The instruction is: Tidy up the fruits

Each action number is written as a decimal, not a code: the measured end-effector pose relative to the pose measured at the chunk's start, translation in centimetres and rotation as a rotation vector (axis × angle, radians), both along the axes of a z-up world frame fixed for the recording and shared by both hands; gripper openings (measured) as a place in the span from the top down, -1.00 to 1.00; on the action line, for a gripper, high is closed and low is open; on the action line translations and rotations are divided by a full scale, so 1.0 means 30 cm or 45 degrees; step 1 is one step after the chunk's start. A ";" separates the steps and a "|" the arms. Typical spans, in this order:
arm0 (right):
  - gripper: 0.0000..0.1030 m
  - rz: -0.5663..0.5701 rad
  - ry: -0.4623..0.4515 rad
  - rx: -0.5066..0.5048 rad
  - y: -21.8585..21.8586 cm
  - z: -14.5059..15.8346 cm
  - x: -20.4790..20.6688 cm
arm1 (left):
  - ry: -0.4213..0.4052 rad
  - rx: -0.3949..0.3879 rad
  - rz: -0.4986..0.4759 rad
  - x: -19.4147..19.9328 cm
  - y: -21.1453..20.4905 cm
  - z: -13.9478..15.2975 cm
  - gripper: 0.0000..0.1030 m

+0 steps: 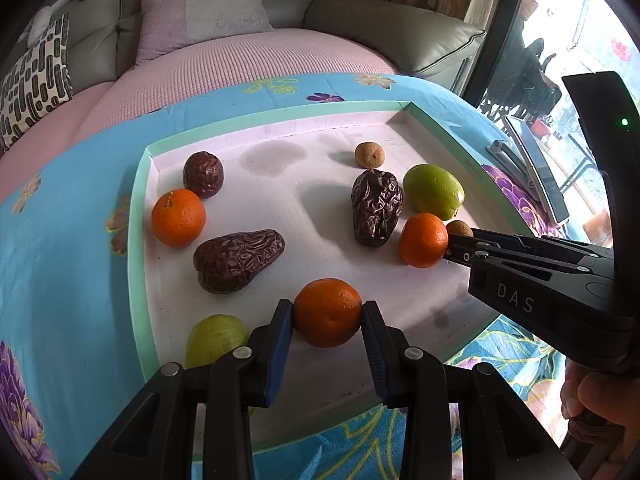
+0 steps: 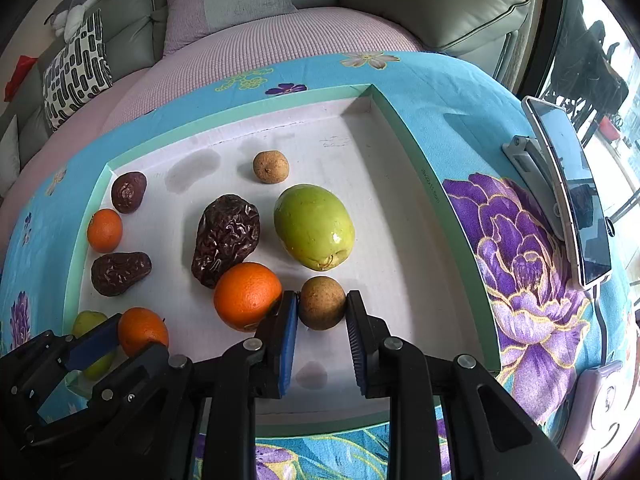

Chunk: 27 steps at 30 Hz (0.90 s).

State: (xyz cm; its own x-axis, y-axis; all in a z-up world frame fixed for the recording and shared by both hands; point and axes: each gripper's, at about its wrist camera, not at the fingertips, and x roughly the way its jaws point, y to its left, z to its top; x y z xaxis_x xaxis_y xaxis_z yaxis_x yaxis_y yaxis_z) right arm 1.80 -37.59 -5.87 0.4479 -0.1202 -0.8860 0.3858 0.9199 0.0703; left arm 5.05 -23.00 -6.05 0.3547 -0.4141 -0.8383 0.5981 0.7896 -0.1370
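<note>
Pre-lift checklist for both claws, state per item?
1. Left claw brackets the orange, both pads at its sides: ok.
2. Right claw brackets the small brown fruit: ok.
3. Right pads seated: left pad touches, other side cannot tell.
4. Neighbouring orange clear of right claw: not ok, it presses the left finger.
5. Either fruit off the tray: cannot tell.

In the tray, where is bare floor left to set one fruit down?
The widest bare patch runs down the middle of the tray, between the wrinkled dark fruit on the left and the one on the right. The far right corner beyond the small brown fruit is also bare. Around the green fruit and orange it is crowded.
</note>
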 end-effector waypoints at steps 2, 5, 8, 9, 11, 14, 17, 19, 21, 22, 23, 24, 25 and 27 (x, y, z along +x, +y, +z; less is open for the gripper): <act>0.50 0.001 0.004 0.000 0.000 -0.004 0.002 | 0.001 -0.003 0.007 0.002 0.003 0.001 0.27; 0.49 0.001 0.008 -0.002 0.000 -0.007 0.007 | 0.005 -0.006 0.016 0.003 0.010 0.005 0.26; 0.37 0.000 0.013 0.000 0.000 -0.008 0.008 | -0.002 0.001 0.028 0.004 0.020 0.014 0.20; 0.30 -0.002 0.018 -0.004 0.001 -0.009 0.007 | -0.010 0.001 0.035 0.005 0.025 0.020 0.10; 0.16 -0.002 0.023 -0.004 0.003 -0.011 0.007 | -0.025 0.003 0.051 0.006 0.034 0.032 -0.03; 0.16 0.006 0.026 0.001 0.010 -0.010 0.004 | -0.042 -0.001 0.070 0.006 0.049 0.053 -0.06; -0.02 0.015 0.029 -0.015 0.022 -0.005 0.002 | -0.062 0.002 0.098 0.009 0.068 0.071 -0.19; -0.13 0.022 0.021 -0.020 0.028 0.004 0.000 | -0.078 0.007 0.127 0.014 0.088 0.085 -0.34; -0.16 0.029 0.012 -0.021 0.031 0.014 -0.004 | -0.094 0.017 0.161 0.022 0.105 0.097 -0.52; -0.24 0.030 0.014 -0.027 0.033 0.019 -0.007 | -0.102 0.028 0.177 0.027 0.117 0.103 -0.61; -0.34 0.029 0.017 -0.035 0.035 0.023 -0.008 | -0.110 0.041 0.191 0.031 0.128 0.106 -0.64; -0.34 0.030 0.016 -0.040 0.037 0.028 -0.009 | -0.121 0.053 0.207 0.036 0.140 0.110 -0.70; -0.34 0.034 0.011 -0.040 0.039 0.034 -0.011 | -0.131 0.063 0.225 0.041 0.153 0.112 -0.76; -0.34 0.041 0.004 -0.042 0.045 0.043 -0.011 | -0.150 0.078 0.266 0.054 0.183 0.116 -0.93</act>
